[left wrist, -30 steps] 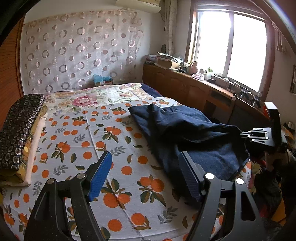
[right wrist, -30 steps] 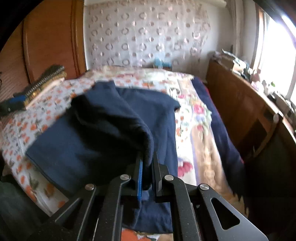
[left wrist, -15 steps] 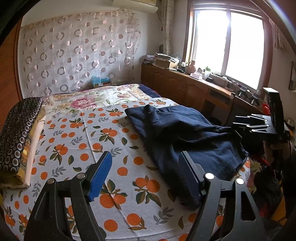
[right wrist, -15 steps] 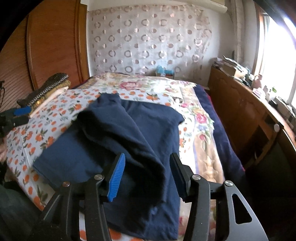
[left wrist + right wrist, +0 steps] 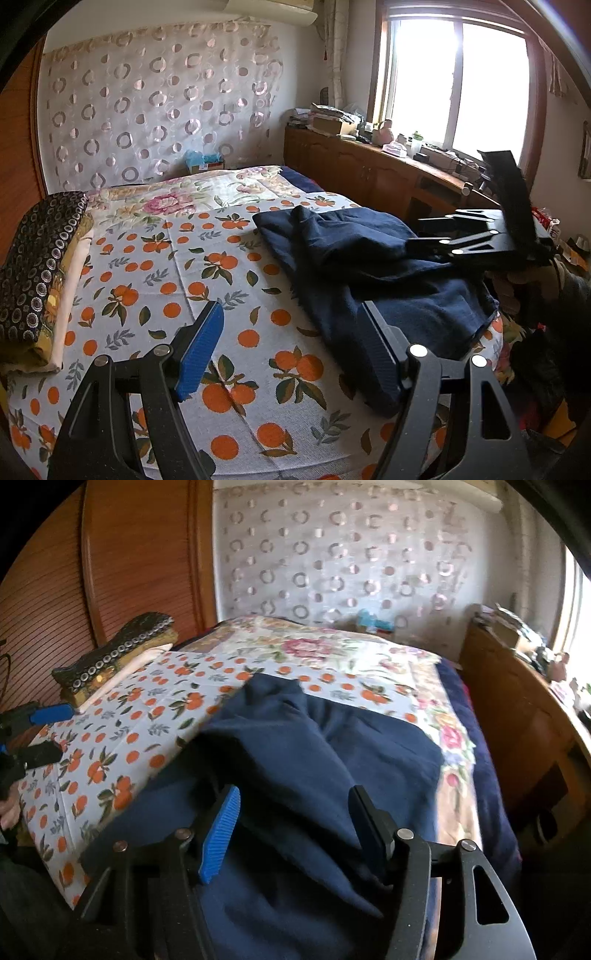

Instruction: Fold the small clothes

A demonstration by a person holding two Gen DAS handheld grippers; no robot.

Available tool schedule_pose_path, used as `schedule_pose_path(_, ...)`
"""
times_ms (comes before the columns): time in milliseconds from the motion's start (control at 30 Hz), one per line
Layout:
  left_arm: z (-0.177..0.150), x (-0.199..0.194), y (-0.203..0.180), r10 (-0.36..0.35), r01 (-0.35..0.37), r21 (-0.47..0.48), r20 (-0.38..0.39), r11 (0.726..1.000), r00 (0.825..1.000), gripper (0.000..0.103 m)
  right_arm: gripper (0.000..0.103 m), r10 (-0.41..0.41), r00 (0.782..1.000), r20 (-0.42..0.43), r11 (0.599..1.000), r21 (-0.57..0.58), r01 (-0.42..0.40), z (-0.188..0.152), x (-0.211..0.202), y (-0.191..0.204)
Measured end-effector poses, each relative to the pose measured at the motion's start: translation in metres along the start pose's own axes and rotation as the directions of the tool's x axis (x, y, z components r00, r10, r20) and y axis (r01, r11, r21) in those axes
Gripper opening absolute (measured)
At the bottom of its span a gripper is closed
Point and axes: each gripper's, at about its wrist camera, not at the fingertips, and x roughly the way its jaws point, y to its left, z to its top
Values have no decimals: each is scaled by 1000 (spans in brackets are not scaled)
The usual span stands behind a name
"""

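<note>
A dark navy garment (image 5: pixel 369 266) lies rumpled on the right side of the bed's orange-print sheet (image 5: pixel 155 266); it also shows in the right wrist view (image 5: pixel 314 768). My left gripper (image 5: pixel 291 354) is open and empty, above the sheet just left of the garment's near edge. My right gripper (image 5: pixel 295 827) is open, low over the garment's near part, with loose cloth between its fingers. From the left wrist view the right gripper (image 5: pixel 443 236) is seen over the garment's right side.
Folded dark patterned and cream bedding (image 5: pixel 37 266) is stacked at the bed's left edge. A wooden cabinet (image 5: pixel 369 173) with clutter runs under the window on the right. A wooden headboard panel (image 5: pixel 110 572) stands at the far left.
My right gripper was shut on the navy garment, then opened and let it drop onto the bed. It has since moved forward over the cloth. My left gripper stayed open and shifted little.
</note>
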Motion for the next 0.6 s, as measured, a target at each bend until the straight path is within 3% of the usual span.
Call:
schedule_pose_path(367, -4, 5, 4, 3, -3, -17, -13, 1000, 1000, 75, 63, 85, 992, -92, 993, -78, -92, 30, 51, 25)
schedule_pose_path(600, -7, 9, 5, 0, 0, -20, -28, 1000, 1000, 75, 63, 55, 984, -172, 987, -141, -80, 31, 85, 30)
